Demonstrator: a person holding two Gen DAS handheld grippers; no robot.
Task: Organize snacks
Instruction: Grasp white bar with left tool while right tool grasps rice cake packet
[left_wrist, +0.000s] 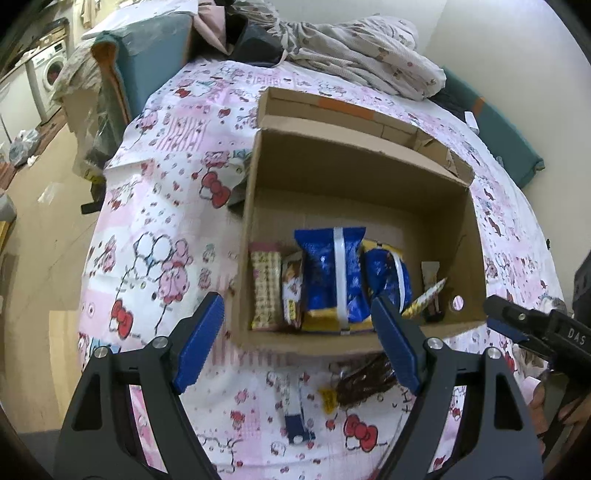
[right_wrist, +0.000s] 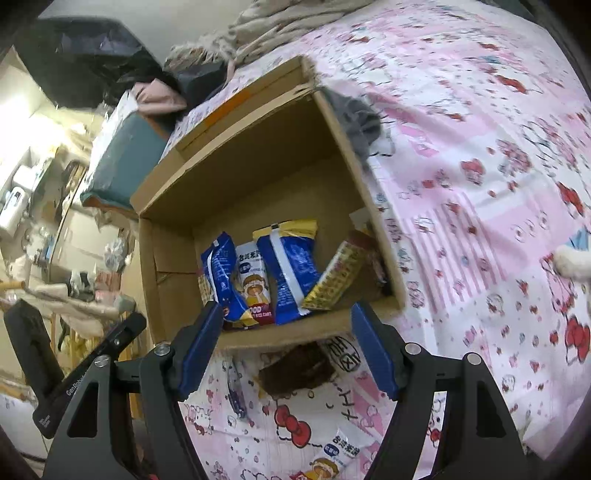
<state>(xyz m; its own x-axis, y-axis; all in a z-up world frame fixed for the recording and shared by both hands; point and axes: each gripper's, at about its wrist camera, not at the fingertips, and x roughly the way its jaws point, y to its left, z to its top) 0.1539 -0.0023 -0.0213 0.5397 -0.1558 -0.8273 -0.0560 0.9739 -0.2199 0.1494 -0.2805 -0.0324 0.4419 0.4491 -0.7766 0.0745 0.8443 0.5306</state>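
Note:
An open cardboard box stands on the pink patterned bedsheet and holds several snack packs, among them a blue pack. The box and its packs also show in the right wrist view. My left gripper is open and empty, just above the box's near wall. My right gripper is open and empty over the same near edge; it also shows at the right edge of the left wrist view. On the sheet before the box lie a brown snack pack, a thin blue stick pack and a rice cake pack.
A heap of bedding lies behind the box. A teal cushion sits at the bed's far left, another teal cushion at the right. A grey cloth lies by the box's far corner. The floor drops off left.

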